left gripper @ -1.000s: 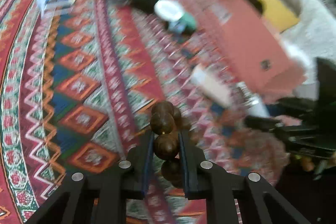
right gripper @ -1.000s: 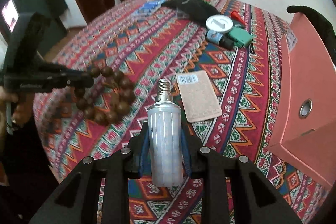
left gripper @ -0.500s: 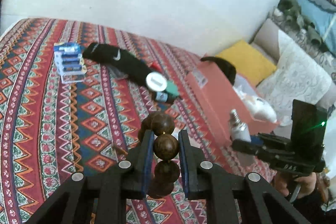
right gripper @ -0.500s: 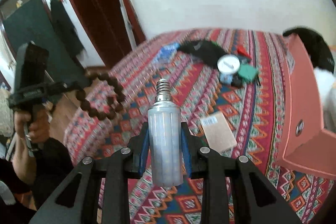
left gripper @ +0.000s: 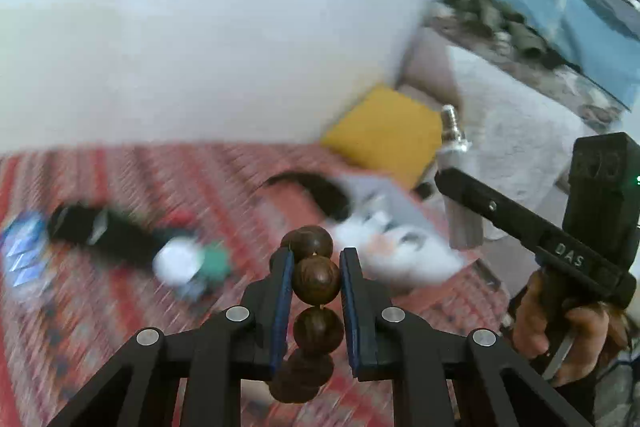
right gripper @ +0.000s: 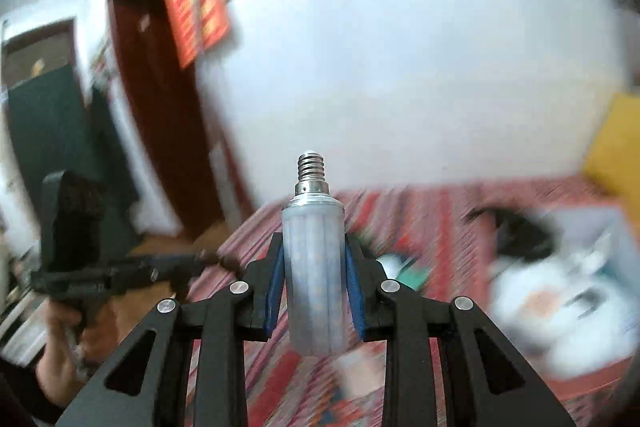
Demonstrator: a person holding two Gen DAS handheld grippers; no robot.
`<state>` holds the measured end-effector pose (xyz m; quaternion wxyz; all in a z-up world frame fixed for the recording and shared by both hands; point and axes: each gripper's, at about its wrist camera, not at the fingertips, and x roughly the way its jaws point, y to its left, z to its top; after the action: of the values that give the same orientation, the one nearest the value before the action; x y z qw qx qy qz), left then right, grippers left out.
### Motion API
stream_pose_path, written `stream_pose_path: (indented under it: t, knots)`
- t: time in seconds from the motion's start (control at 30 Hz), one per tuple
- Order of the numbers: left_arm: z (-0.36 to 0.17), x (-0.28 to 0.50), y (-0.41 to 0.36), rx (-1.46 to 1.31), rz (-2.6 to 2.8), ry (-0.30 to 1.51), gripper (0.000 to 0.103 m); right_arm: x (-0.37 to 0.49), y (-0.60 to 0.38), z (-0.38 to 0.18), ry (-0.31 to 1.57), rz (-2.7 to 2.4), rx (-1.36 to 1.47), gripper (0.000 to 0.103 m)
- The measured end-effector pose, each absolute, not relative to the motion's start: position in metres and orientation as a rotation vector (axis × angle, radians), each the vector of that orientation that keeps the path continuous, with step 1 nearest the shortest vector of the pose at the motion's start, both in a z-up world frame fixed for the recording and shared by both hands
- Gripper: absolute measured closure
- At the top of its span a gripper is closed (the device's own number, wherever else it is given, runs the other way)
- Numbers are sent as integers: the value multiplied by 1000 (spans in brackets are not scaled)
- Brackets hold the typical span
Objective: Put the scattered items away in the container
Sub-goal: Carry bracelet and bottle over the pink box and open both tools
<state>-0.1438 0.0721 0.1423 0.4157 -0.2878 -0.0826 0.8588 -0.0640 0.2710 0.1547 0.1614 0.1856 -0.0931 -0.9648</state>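
Left wrist view: bead string (left gripper: 316, 279) clamped in the left claw (left gripper: 314, 281), bulb (right gripper: 314, 279) clamped in the right claw (right gripper: 314, 283), both higher than a second ago.

Earlier both claws hung low over the patterned cloth (left gripper: 120, 307); now white wall (left gripper: 200, 27) fills each view and the cloth lies blurred well below. Beads run in a line along the fingers, one pinched between the blue pads (left gripper: 282, 287). Bulb's long axis lies along the right fingers, screw base pointing forward. Blurred open box (right gripper: 560, 287) sits below on the right.
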Motion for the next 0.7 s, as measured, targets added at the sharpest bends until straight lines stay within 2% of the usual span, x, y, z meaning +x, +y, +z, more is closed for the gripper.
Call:
stream_pose_path:
  t: [0.2,0.33,0.37,0.4,0.43,0.47,0.5,0.57,0.63,0.7]
  knots:
    - [177,-191,190,-700,2058,-176,85,-64,353,199,-307,-3173,382,74]
    - [151,-232,255,-807,2011,-160,83,-85,413,186,-419,-3280,406,74]
    - [139,-243,271,-862,1994,-154,63,-97,431,176,-435,-3285,444,73]
    - [126,-252,285,-935,1986,-142,34,-107,444,167,-421,-3289,492,70]
    - [118,-253,290,-968,1989,-127,27,-122,458,153,-403,-3302,590,62]
    - [111,-252,292,-990,1993,-111,25,-134,468,141,-411,-3321,698,31]
    - [104,-250,295,-1013,1998,-96,25,-143,477,131,-436,-3332,780,15]
    - [95,-243,292,-1019,2024,-59,25,-146,491,122,-544,-3331,812,15]
    - [98,-231,275,-976,2080,-52,24,-138,495,131,-628,-3295,716,15]
    - [92,-216,234,-950,2163,-65,19,-129,487,140,-641,-3270,644,15]
